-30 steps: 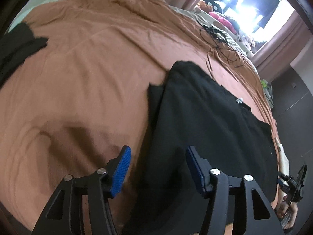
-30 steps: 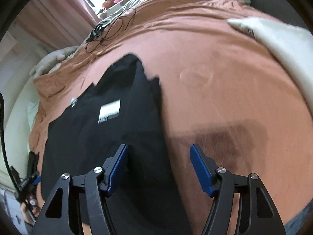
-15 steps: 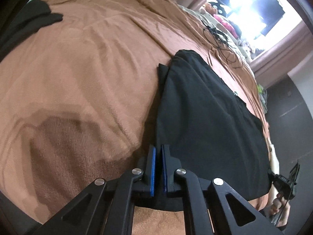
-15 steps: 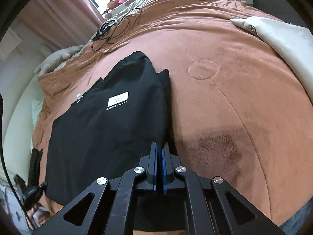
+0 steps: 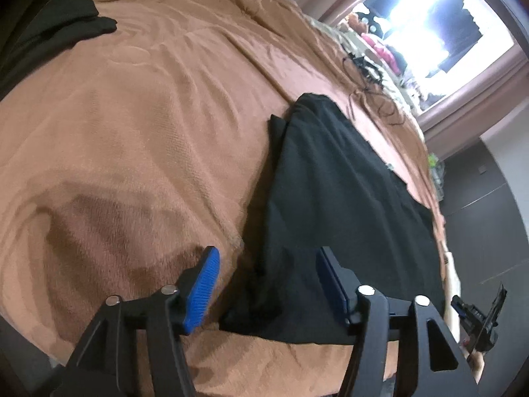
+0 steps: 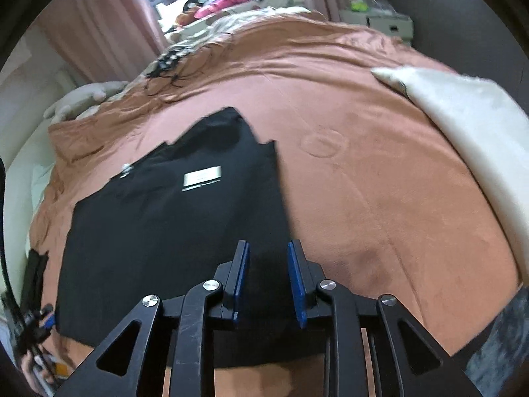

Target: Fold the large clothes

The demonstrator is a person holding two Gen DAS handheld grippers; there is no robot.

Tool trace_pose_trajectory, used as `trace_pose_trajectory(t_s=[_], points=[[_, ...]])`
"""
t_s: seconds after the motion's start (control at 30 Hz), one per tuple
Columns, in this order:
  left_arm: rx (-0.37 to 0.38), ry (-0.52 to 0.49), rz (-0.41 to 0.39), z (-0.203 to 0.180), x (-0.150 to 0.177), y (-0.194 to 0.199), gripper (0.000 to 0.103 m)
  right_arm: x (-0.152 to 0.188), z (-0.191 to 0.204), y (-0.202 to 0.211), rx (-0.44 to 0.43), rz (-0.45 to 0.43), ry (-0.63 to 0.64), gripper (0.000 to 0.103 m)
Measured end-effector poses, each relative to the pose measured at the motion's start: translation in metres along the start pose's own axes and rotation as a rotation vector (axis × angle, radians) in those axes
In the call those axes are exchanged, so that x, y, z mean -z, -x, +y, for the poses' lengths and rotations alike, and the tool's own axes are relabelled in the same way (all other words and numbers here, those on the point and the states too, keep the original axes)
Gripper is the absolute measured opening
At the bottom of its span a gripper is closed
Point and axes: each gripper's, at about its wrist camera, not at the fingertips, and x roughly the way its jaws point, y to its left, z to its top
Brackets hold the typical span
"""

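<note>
A black garment lies flat and partly folded on a brown bedspread; it also shows in the right wrist view, with a white label on top. My left gripper is open, its blue pads straddling the garment's near left corner. My right gripper is open, jaws a little apart, over the garment's near right edge. Neither holds the cloth.
A second black cloth lies at the far left of the bed. A white folded item lies on the right. Black cables lie near the head of the bed. A pale pillow sits at the back left.
Both grippers were shut on the garment's near edge half a second ago and have now opened, letting it go. The left opened wide, the right only partly.
</note>
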Motion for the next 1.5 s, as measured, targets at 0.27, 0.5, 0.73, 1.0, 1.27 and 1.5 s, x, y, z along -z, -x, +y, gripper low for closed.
trace_pose_trajectory(t_s=[0.27,0.5,0.73,1.0,1.27,1.5], points=[[0.047,0.048,0.037,0.011,0.014,-0.001,0.062,0.035,0.079,-0.006,-0.126,0.087,0.137,0.025],[0.057,0.036,0.048,0.018,0.024,-0.001,0.06,0.072,0.141,-0.024,-0.19,0.169,0.248,0.025],[0.084,0.078,0.055,0.022,0.025,-0.003,0.045,0.095,0.183,-0.064,-0.168,0.24,0.352,0.025],[0.068,0.21,0.023,0.023,0.025,-0.003,0.04,0.071,0.191,-0.098,-0.09,0.234,0.32,0.025],[0.031,0.339,0.018,0.026,0.025,-0.004,0.039,0.028,0.198,-0.134,-0.059,0.238,0.27,0.025],[0.038,0.406,0.031,0.032,0.027,-0.005,0.039,-0.009,0.201,-0.167,-0.057,0.25,0.219,0.025]])
